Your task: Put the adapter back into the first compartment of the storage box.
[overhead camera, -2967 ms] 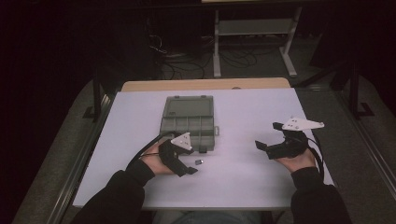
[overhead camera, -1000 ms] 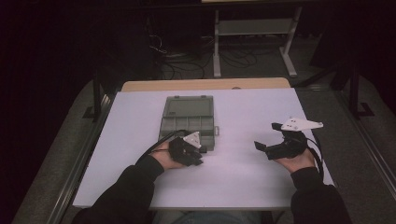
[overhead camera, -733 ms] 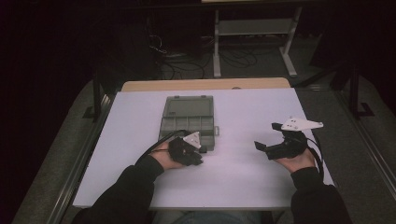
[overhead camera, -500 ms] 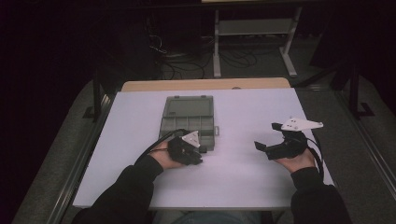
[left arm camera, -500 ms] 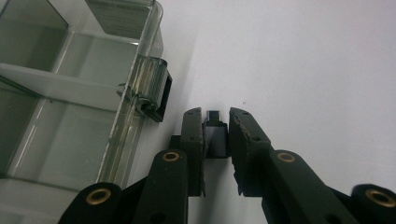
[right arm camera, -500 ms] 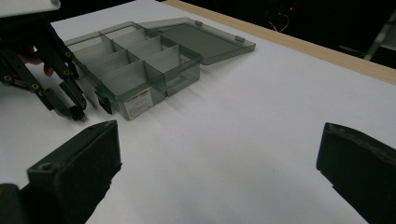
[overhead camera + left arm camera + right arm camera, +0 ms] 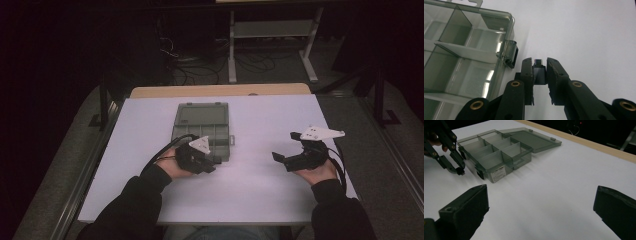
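A clear grey organiser box (image 7: 202, 131) lies on the white table with its lid (image 7: 534, 140) folded flat behind it and its compartments (image 7: 494, 150) empty. My left gripper (image 7: 215, 160) is at the box's near right corner, low over the table. In the left gripper view my left gripper (image 7: 539, 61) is shut on a small dark part (image 7: 539, 73), just beside the box's front latch (image 7: 510, 53). My right gripper (image 7: 281, 159) hovers over the right half of the table. Its jaws stand wide open around nothing (image 7: 541, 212).
The white table top (image 7: 260, 130) has a wooden strip (image 7: 220, 90) along its far edge. Beyond it, in the dark, stand a metal shelf frame (image 7: 272, 30) and cables on the floor (image 7: 200, 67). Grey padding (image 7: 380, 150) borders the table on both sides.
The small dark part lay on the table in front of the box three seconds ago; my left gripper moved right onto it and shut on it. The right gripper has stayed put.
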Demonstrator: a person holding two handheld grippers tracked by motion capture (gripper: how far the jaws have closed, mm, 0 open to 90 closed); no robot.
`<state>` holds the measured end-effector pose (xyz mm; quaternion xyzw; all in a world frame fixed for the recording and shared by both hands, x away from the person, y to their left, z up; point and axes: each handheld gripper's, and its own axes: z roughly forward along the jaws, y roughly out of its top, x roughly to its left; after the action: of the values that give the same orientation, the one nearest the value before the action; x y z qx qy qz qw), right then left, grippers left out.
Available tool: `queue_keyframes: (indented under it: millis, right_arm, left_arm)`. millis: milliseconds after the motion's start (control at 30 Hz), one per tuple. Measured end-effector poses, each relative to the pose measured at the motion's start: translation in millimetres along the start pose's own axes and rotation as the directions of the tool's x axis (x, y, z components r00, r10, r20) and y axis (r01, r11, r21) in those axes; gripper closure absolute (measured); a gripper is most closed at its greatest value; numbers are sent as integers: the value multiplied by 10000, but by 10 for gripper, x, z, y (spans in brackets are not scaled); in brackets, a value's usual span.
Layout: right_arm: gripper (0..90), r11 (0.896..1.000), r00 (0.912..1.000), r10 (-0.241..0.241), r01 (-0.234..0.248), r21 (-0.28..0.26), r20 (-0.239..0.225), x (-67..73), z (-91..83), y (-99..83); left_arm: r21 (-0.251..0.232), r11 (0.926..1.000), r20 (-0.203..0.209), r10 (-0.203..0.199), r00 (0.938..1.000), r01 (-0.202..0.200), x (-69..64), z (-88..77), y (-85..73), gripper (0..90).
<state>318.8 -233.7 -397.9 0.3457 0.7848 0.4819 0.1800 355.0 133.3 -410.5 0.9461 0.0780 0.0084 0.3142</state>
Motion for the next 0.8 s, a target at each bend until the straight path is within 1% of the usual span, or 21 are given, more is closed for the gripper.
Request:
queue_keyframes:
  millis: [200, 367, 500, 633, 800]
  right_arm:
    - [0, 10000, 10000, 5, -5, -4, -17, 1, 0, 1]
    - [0, 10000, 10000, -6, 6, 19, -41, 0, 4, 0]
    - [0, 10000, 10000, 6, -6, 11, -48, -1, 4, 0]
    - [0, 10000, 10000, -20, 20, 5, -48, 2, 5, 1]
    - [0, 10000, 10000, 1, -1, -14, -60, 1, 1, 2]
  left_arm:
    - [-144, 9999, -64, -28, 10000, 27, 16, -75, 7, 761]
    - [-428, 9990, -212, -130, 9997, 121, 50, -177, 8, 761]
    - [-307, 9995, -384, -115, 9992, 104, 79, -248, 23, 761]
    - [-427, 9990, -545, -166, 9984, 143, 121, -346, 55, 762]
    - [-462, 9988, -761, -165, 9970, 130, 169, -471, 93, 762]
